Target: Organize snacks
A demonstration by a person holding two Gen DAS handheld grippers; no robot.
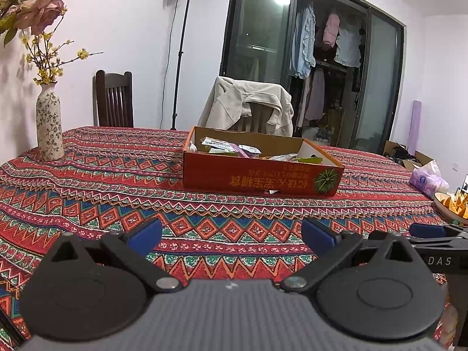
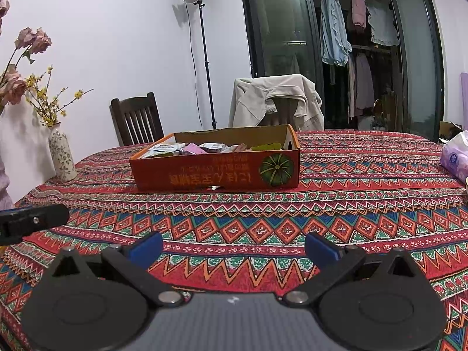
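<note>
An orange cardboard box (image 1: 257,180) (image 2: 216,172) printed with a green pumpkin stands mid-table on the patterned cloth, holding several snack packets (image 1: 231,147) (image 2: 193,148). My left gripper (image 1: 232,235) hovers open over the near part of the table, well short of the box, with nothing between its blue pads (image 1: 146,235). My right gripper (image 2: 234,248) is also open and empty, likewise well short of the box. In the left wrist view the right gripper's finger (image 1: 427,231) shows at the right edge. In the right wrist view part of the left gripper (image 2: 32,220) shows at the left edge.
A flowered vase (image 1: 49,122) (image 2: 62,155) stands at the table's far left. A purple tissue pack (image 1: 428,177) (image 2: 454,156) and a bowl of orange pieces (image 1: 450,206) sit at the right edge. Two chairs (image 1: 114,99) (image 2: 137,120), one draped with a jacket (image 1: 248,105), stand behind the table.
</note>
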